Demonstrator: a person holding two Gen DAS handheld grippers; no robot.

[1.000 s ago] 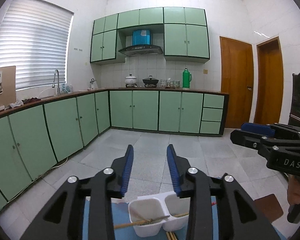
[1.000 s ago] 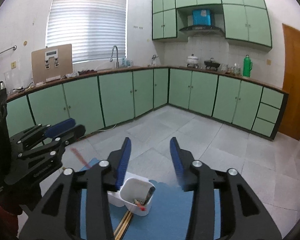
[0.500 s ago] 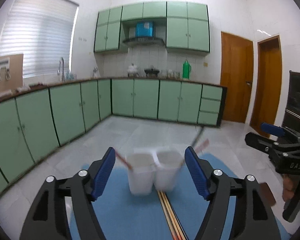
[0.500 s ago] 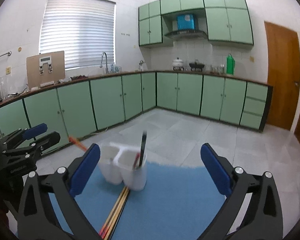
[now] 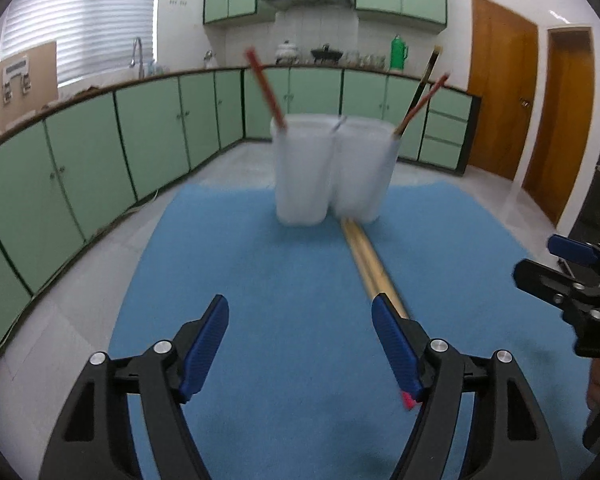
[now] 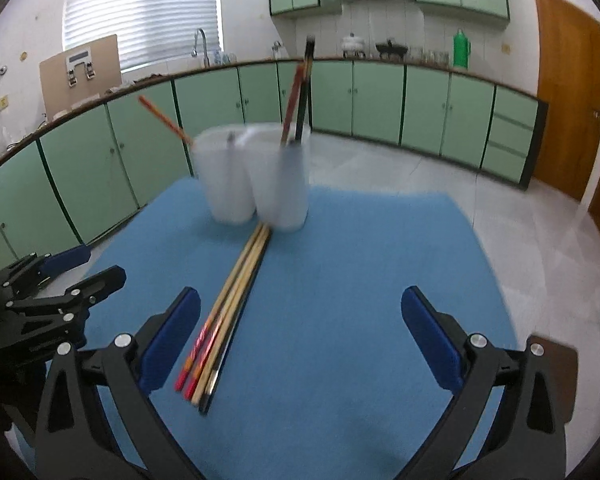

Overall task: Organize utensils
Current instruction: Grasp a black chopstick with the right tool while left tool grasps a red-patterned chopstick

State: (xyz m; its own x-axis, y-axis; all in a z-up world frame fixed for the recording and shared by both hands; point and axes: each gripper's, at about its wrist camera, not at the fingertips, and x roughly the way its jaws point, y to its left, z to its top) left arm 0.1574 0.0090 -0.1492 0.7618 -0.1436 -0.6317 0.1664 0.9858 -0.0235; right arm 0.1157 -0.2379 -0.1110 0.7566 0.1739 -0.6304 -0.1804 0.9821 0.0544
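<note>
Both grippers have dropped toward the blue mat [image 5: 284, 280] since a second ago, and the white 2-compartment holder [image 5: 332, 172], earlier low at the frame's edge, now stands ahead at mid-frame. Left gripper [image 5: 300, 344] hangs over the mat with jaws spread and nothing between them, having just been opening. Right gripper [image 6: 300, 340] is released too, its jaws very wide and likewise just opened, nothing between its pads. A bundle of chopsticks [image 6: 228, 308] lies flat on the mat, running from the holder's base back toward the grippers, just inside the right gripper's left finger [image 6: 172, 340] and not touching it. In the holder, 1 red chopstick [image 5: 266, 88] leans from the left compartment; 2 sticks, 1 dark and 1 red [image 5: 420, 92], lean from the right. Green kitchen cabinets [image 5: 100, 152] line the walls behind. Motion blur softens the holder.
</note>
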